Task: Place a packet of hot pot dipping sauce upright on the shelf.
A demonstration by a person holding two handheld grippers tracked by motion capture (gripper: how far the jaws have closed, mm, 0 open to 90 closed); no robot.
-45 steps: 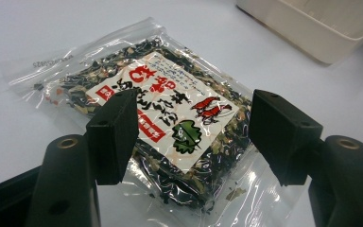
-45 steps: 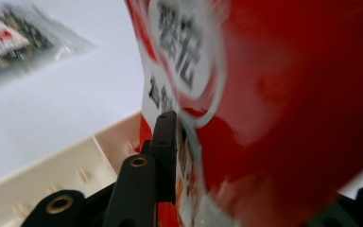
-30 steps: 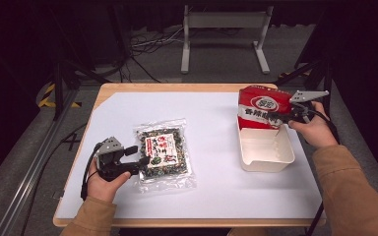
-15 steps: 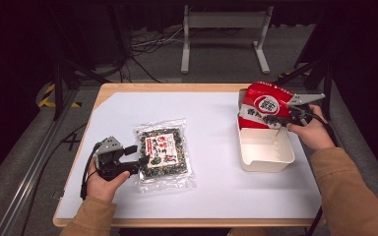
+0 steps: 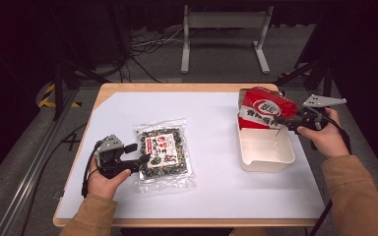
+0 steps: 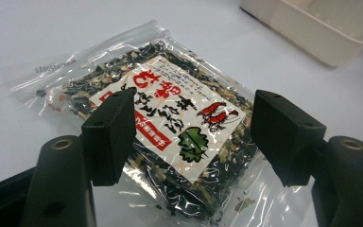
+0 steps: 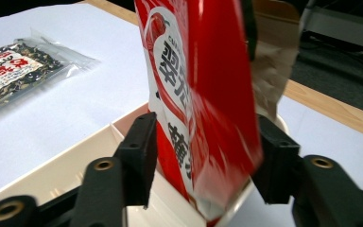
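In the high view, a red snack bag point(image 5: 265, 109) was recorded standing tilted in the far end of a cream tray point(image 5: 267, 158) at the right of the white table point(image 5: 216, 196), its lower end inside the tray; the right gripper point(image 5: 281, 122) was held at the bag's right edge, and its jaws had just been opening. The left gripper point(image 5: 145, 160) was noted at the left edge of a clear seaweed packet point(image 5: 165, 152) lying flat on the table, well apart from the tray. In the left gripper view, the jaws were seen spread wide over the seaweed packet point(image 6: 170, 127), pads clear of the film, nothing clamped; a corner of the tray point(image 6: 321, 33) was visible beyond. In the right gripper view, the red bag point(image 7: 198, 104) was found between the parted jaws, blurred, its base in the tray point(image 7: 52, 170); the pads were judged no longer to press on it, so the bag was taken as released. The bag was judged light, puffed and crinkly, slippery on its foil and easily crushed; a hold on the flat sealed top edge was considered safest. The packet was judged thin, limp and slick, best pinched at a sealed margin
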